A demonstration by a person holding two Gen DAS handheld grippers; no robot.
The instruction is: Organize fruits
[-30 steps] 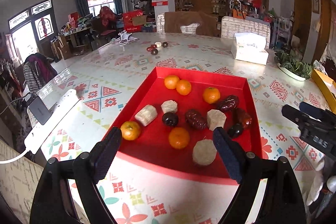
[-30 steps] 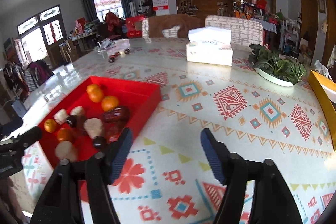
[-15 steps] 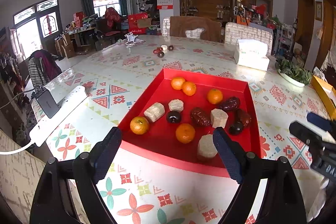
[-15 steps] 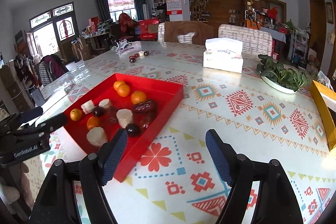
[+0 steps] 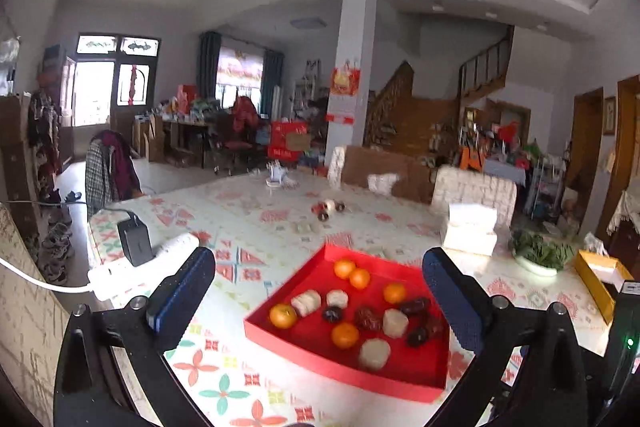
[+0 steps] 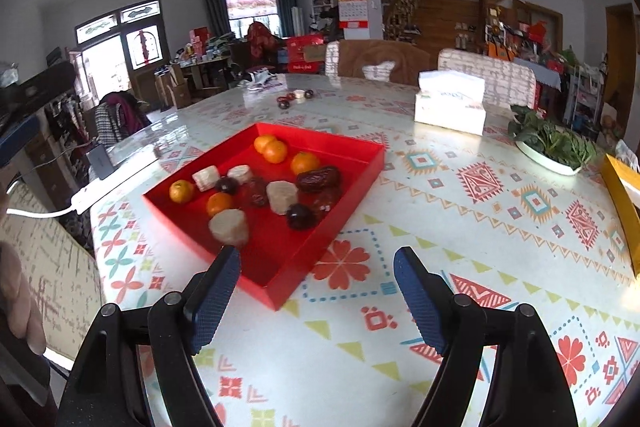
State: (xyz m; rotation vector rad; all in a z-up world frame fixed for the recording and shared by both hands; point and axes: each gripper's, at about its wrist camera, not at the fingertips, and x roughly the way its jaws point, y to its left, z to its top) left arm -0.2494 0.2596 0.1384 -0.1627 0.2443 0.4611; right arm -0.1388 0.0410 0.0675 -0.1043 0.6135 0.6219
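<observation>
A red tray sits on the patterned table. It holds several oranges, dark red dates, dark round fruits and pale cut chunks. My left gripper is open and empty, raised above and behind the tray's near edge. My right gripper is open and empty, over the table by the tray's near right corner.
A white power strip with a black charger lies left of the tray. A tissue box, a plate of greens, a yellow box and a few small fruits stand farther back. Chairs stand at the far edge.
Both grippers have pulled back and risen from the tray. The left view has tilted up, so the tray sits lower and smaller. Both stay open and empty.
</observation>
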